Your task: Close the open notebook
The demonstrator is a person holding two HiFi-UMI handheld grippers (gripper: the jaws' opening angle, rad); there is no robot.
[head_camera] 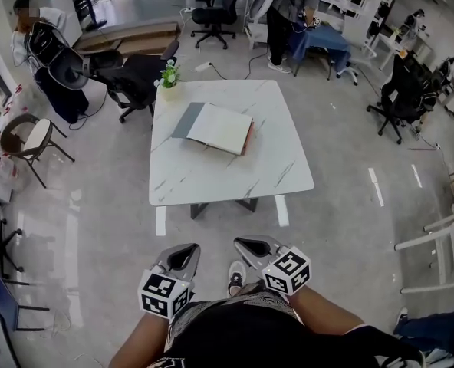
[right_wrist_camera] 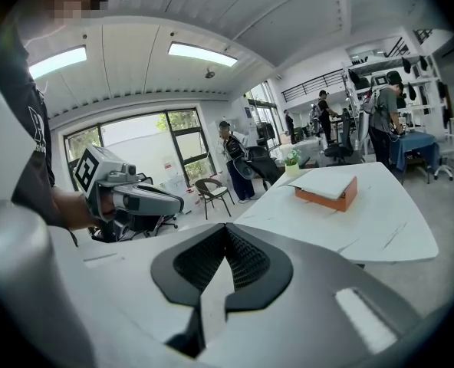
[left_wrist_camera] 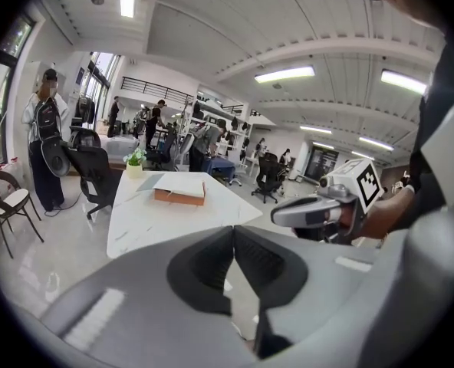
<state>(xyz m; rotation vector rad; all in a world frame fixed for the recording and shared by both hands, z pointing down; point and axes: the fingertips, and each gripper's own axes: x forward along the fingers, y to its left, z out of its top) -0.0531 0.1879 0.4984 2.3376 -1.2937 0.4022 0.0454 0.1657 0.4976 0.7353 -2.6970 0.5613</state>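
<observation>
The notebook (head_camera: 215, 127) lies open on the far half of the white marble table (head_camera: 212, 179), with white pages up, a grey cover flap at its left and an orange cover underneath. It also shows in the left gripper view as the notebook (left_wrist_camera: 179, 188) and in the right gripper view as the notebook (right_wrist_camera: 327, 186). I stand well back from the table. My left gripper (head_camera: 182, 257) and right gripper (head_camera: 252, 245) hang side by side close to my body, both shut with nothing between their jaws. Each points toward the table, well short of its near edge.
A small potted plant (head_camera: 168, 75) stands at the table's far left corner. Black office chairs (head_camera: 139, 79) sit behind the table, a brown chair (head_camera: 24, 140) at the left, a white chair (head_camera: 442, 248) at the right. People stand at the back of the room.
</observation>
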